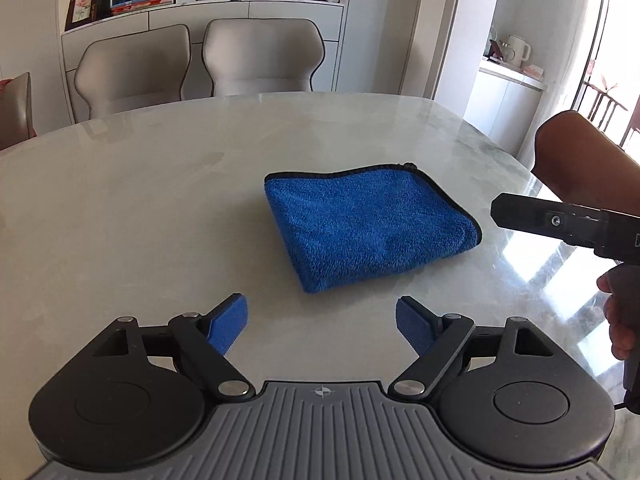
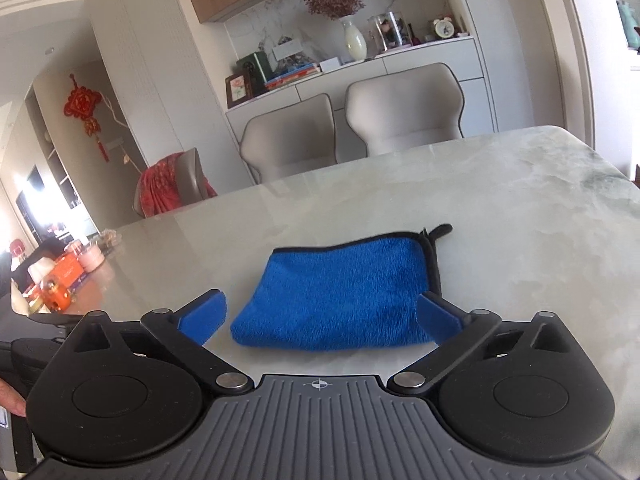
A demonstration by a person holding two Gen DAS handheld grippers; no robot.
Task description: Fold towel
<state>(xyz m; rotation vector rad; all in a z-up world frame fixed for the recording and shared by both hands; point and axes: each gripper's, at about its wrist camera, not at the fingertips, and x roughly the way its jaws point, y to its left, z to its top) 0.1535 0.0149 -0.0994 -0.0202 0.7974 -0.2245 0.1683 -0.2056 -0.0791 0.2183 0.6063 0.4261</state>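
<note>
The blue towel (image 1: 370, 224) lies on the marble table (image 1: 140, 208) already folded into a small thick packet, so the task seems finished or nearly so; perhaps one more fold is left. The left gripper (image 1: 321, 326) and the right gripper (image 2: 320, 318) are both spread wide and hold nothing, just short of the towel. Two chairs (image 1: 200, 64) stand behind the table; nothing blocks the way.

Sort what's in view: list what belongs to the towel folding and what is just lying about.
Belongs to the job:
blue towel, lying folded on the marble table
left gripper, jaws open
right gripper, jaws open

Just lying about:
two beige chairs
vase and alarm clock on the sideboard
orange clutter at the table's far left
</note>
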